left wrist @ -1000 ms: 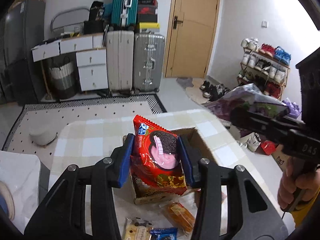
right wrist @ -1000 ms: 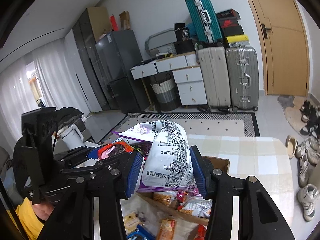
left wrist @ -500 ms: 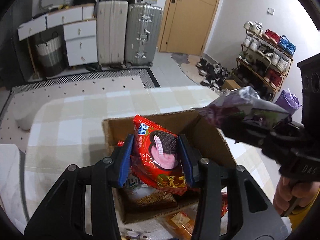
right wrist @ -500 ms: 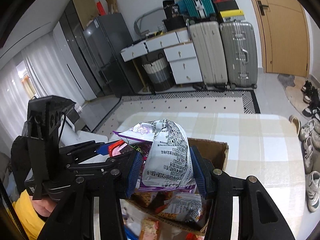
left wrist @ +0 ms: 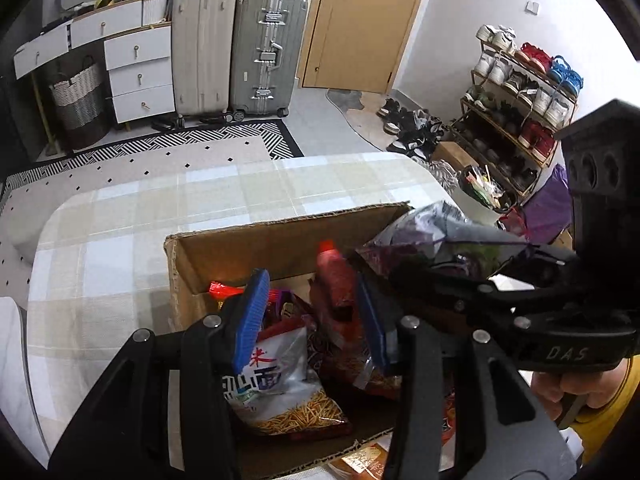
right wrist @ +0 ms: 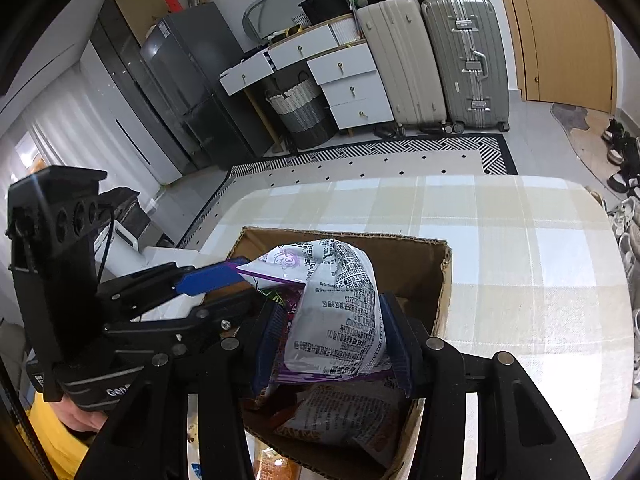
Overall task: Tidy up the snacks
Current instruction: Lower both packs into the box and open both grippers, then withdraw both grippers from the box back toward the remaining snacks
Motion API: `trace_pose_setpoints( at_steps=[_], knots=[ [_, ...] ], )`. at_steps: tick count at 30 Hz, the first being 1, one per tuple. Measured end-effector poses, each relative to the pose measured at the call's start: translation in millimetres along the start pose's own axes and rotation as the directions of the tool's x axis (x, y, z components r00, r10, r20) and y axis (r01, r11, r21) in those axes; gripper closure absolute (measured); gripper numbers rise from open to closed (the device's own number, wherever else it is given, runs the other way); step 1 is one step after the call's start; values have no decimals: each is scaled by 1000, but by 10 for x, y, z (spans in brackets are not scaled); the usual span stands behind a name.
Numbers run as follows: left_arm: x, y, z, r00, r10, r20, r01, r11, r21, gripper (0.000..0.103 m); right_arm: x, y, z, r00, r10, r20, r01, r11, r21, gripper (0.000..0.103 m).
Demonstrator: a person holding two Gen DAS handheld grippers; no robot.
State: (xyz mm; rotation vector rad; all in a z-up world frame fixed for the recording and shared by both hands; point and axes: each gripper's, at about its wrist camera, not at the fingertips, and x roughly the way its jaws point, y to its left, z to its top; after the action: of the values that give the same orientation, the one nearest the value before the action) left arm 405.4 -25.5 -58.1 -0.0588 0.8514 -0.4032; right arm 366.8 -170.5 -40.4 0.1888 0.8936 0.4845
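Observation:
An open cardboard box (left wrist: 280, 240) stands on the checked table. My left gripper (left wrist: 310, 320) reaches down into it. The red cookie packet (left wrist: 336, 280) is blurred and leans against the right blue pad. A gap shows between it and the left pad, so the pads do not press on it. My right gripper (right wrist: 334, 340) is shut on a white-and-purple printed bag (right wrist: 336, 300) and holds it just over the box's right half. Its jaws press on both sides of the bag.
Several snack bags fill the box, among them a white bag of sticks (left wrist: 280, 392). Loose packets (left wrist: 360, 460) lie on the checked tablecloth (left wrist: 120, 240) in front of the box. A person's hand (left wrist: 568, 392) grips the right handle. Suitcases and a shoe rack stand far behind.
Both grippers have sunk towards the box. The red packet filled the left jaws before; now it stands tilted against one pad. The printed bag has come down to the box's rim.

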Motion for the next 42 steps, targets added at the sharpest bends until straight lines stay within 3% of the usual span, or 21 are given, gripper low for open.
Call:
trace_pose_setpoints(
  at_steps=[7, 14, 17, 21, 27, 36, 42],
  knots=[
    [-220, 14, -95, 999, 25, 30, -26, 1000, 12, 60, 31, 23, -99, 999, -22, -27, 22, 1000, -12, 55],
    [-571, -36, -236, 997, 61, 52, -62, 998, 13, 54, 20, 90, -154, 998, -45, -44, 44, 999, -18, 54],
    [-691, -52, -286, 995, 84, 56, -84, 996, 11, 46, -8, 134, -133, 997, -61, -41, 59, 997, -42, 54],
    [-837, -53, -333, 994, 88, 61, -89, 996, 11, 46, -67, 194, -96, 997, -75, -34, 72, 995, -70, 53],
    [-1104, -136, -429, 991, 110, 79, -111, 994, 13, 38, -329, 327, -102, 998, -66, 12, 67, 995, -77, 53],
    [-1741, -378, -567, 969, 183, 167, -184, 983, -9, 24, -846, 580, -158, 994, -61, 91, 70, 992, -101, 53],
    [-2306, -543, -636, 950, 203, 236, -206, 978, -10, 22, -1427, 900, -280, 974, -62, 219, 97, 983, -155, 53]
  ],
)
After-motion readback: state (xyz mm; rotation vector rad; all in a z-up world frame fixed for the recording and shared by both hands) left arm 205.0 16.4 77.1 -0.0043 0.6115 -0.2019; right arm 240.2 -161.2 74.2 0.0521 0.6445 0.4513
